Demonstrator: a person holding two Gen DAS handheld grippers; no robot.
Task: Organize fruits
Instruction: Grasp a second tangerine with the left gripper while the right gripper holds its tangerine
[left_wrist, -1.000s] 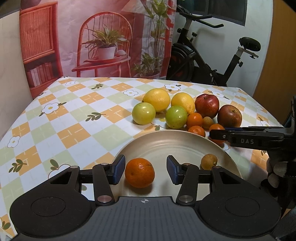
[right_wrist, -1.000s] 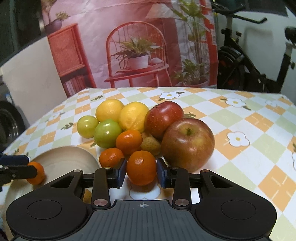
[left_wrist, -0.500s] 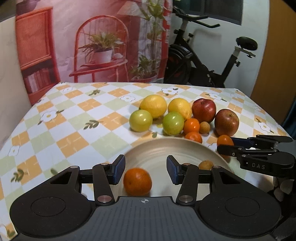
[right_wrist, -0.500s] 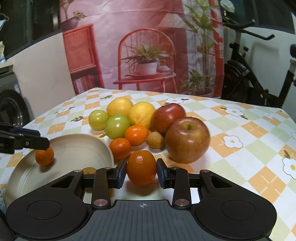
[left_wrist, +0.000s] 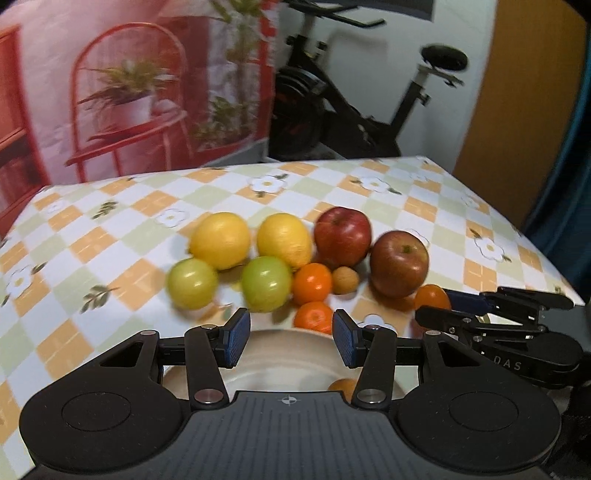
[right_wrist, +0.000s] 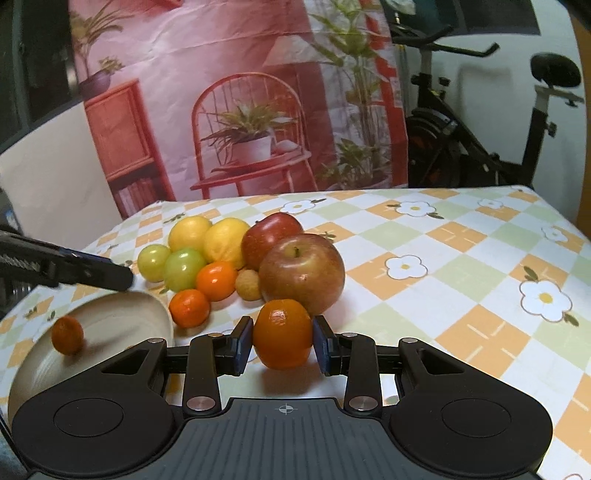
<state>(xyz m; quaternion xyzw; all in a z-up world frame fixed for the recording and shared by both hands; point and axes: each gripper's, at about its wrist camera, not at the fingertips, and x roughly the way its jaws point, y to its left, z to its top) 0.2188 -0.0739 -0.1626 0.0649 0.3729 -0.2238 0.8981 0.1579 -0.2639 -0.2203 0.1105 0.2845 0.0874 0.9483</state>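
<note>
now glossy round tangerine in right gripper, smooth beige plate

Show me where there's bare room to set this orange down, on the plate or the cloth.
The plate is mostly bare: only a small orange near its left side and a little brownish fruit near its near edge. The tablecloth right of the big apple is bare too. Crowded: the fruit pile between plate and apple, where the right gripper holds the orange.

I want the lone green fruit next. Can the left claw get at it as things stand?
Probably yes: the left claw is open and empty, and the leftmost green fruit lies beyond the plate with its near side unblocked.
</note>
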